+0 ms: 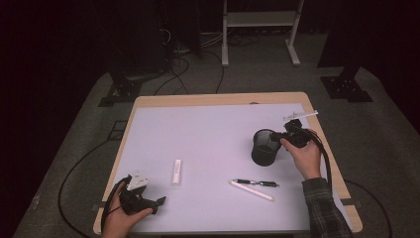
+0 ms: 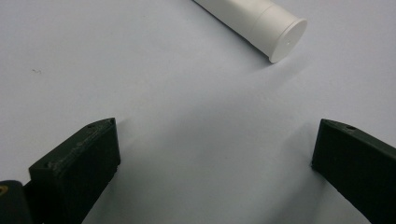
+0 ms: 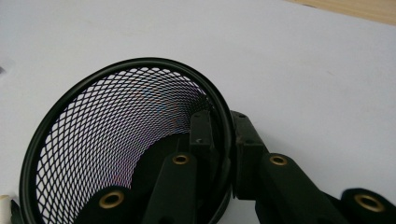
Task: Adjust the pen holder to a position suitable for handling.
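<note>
A black mesh cup [image 1: 264, 148] stands on the pale mat at the right. My right gripper [image 1: 281, 139] is shut on its rim. In the right gripper view one jaw is inside the cup [image 3: 107, 140] and the other outside, with the wall of the cup pinched in my right gripper [image 3: 219, 123]. My left gripper [image 1: 157, 201] rests near the front left corner, open and holding nothing. In the left gripper view the capped end of a white tube [image 2: 261, 23] lies just beyond my left gripper [image 2: 215, 140]; the same tube [image 1: 177, 171] lies mid-table.
A black pen [image 1: 255, 182] and a white pen [image 1: 251, 190] lie side by side in front of the cup. The wooden table edge [image 1: 129, 126] frames the mat. Cables [image 1: 79, 168] and a white stand [image 1: 260, 29] are on the floor beyond.
</note>
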A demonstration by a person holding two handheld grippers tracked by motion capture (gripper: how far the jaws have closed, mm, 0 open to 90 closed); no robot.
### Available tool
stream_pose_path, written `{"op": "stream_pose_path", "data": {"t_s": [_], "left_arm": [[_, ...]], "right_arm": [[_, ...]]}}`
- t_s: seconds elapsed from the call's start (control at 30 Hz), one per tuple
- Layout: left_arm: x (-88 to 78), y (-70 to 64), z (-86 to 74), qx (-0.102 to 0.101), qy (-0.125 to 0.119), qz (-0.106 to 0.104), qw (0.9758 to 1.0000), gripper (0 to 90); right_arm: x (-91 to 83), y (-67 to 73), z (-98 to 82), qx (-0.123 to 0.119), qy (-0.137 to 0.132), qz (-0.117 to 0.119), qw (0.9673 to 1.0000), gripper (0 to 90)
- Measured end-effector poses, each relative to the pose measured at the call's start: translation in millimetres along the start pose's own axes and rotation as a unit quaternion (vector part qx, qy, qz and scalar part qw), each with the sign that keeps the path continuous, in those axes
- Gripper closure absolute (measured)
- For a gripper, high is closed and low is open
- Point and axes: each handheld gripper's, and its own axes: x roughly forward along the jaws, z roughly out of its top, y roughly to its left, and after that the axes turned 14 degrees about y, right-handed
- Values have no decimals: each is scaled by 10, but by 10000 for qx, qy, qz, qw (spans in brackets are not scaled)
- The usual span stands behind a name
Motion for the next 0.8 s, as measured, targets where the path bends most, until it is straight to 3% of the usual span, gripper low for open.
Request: {"op": "stream_pose_path", "data": {"t_s": [0.43, 0.8], "left_arm": [[0, 0, 0, 3, 0, 2, 10000, 2], [-1, 1, 0, 12, 1, 10, 10000, 2]], "right_arm": [[-136, 30, -1, -18, -190, 50, 9998, 806], [-259, 181, 25, -220, -229, 137, 9994, 806]]}}
